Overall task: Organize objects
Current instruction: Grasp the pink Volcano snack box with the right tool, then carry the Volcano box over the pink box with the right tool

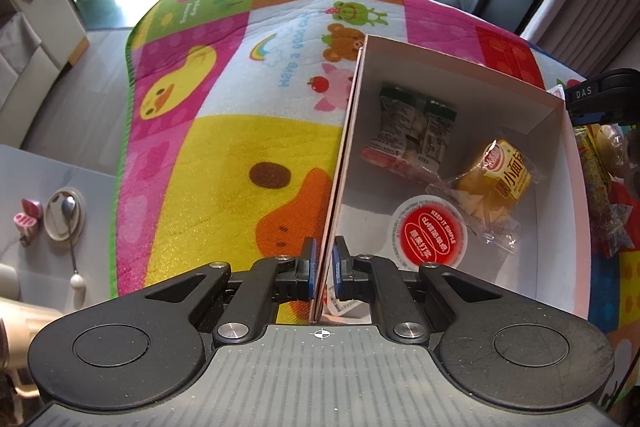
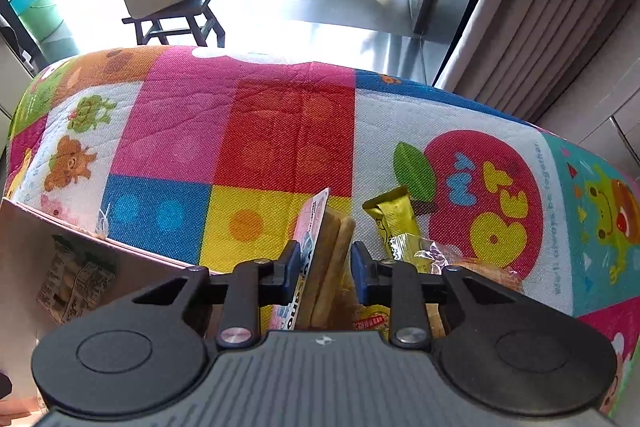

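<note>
The left gripper [image 1: 323, 269] is pinched together on the near left wall of the white box [image 1: 472, 75], one pad outside and one inside, and that hold steadies the box on the colourful mat [image 1: 224, 131]. The right gripper [image 2: 325, 267] is clamped on a biscuit packet [image 2: 326, 251], which stands on edge between the pads with its pink-and-white printed face turned left. The step in hand looks like carrying this packet into the box, whose right wall shows at the lower left of the right wrist view, so the packet sits just beside the box's right side and above the mat. To do it well, the person should lift the packet high enough to pass over the wall rather than nudge it, then travel left and lower into a bare patch of the box floor. The floor already holds a green-ended packet [image 1: 416, 131] toward the far left corner, a yellow bread packet [image 1: 490, 183] near the right wall and a round red-topped lid [image 1: 429, 236] at the near edge (the barest floor seems to lie toward the far right corner). The pads should part only once the packet is low, so it tips flat instead of bouncing. A gold wrapper [image 2: 394, 219] and other loose snacks lie close to the right of the gripper on the mat, and a straight lift should leave them undisturbed.
</note>
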Demonstrator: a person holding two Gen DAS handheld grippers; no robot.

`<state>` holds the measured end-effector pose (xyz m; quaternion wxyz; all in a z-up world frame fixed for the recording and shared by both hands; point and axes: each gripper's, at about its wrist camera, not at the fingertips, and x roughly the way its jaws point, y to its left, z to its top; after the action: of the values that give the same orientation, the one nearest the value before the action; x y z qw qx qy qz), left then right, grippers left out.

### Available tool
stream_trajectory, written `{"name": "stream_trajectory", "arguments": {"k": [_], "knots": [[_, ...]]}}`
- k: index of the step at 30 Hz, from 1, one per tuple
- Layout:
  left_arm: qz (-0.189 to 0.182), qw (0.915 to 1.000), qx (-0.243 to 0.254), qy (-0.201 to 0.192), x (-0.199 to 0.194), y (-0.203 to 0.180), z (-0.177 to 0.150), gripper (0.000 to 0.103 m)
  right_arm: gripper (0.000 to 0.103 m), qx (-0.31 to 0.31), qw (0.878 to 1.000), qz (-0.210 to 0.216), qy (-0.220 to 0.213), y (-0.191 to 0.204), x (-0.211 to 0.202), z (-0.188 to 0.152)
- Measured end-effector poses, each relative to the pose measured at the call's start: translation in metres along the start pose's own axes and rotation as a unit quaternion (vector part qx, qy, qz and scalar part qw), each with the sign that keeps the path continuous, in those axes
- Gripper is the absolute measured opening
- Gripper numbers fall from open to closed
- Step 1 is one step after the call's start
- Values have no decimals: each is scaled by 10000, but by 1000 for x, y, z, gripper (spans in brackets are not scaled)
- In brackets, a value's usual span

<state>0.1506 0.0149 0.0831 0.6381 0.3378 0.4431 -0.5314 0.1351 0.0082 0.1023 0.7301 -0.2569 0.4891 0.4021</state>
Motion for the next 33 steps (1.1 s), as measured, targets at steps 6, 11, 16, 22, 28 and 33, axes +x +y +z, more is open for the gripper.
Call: {"name": "stream_trajectory", "arguments": {"k": [6, 11, 16, 22, 28, 33], "knots": [[-84, 9997, 220, 1, 1, 1, 0, 10, 25, 407, 9985, 191, 315, -8, -18, -35], [-136, 9985, 530, -1, 5, -1, 2, 10, 25, 866, 9943, 199, 593, -18, -39, -87], [-213, 9966, 793, 57, 12, -3, 1, 10, 25, 701, 9955, 46, 641, -10, -59, -131], [-287, 9942, 1030, 97, 14, -4, 2, 10, 66, 557, 9970, -484, 240, -11, -84, -163], [-363, 9917, 1227, 152, 14, -4, 6, 10, 67, 1141, 9854, -1245, 223, -41, -98, -178], [-394, 9903, 1315, 218, 16, -4, 7, 10, 82, 1021, 9913, -818, 127, -30, -103, -178]]}}
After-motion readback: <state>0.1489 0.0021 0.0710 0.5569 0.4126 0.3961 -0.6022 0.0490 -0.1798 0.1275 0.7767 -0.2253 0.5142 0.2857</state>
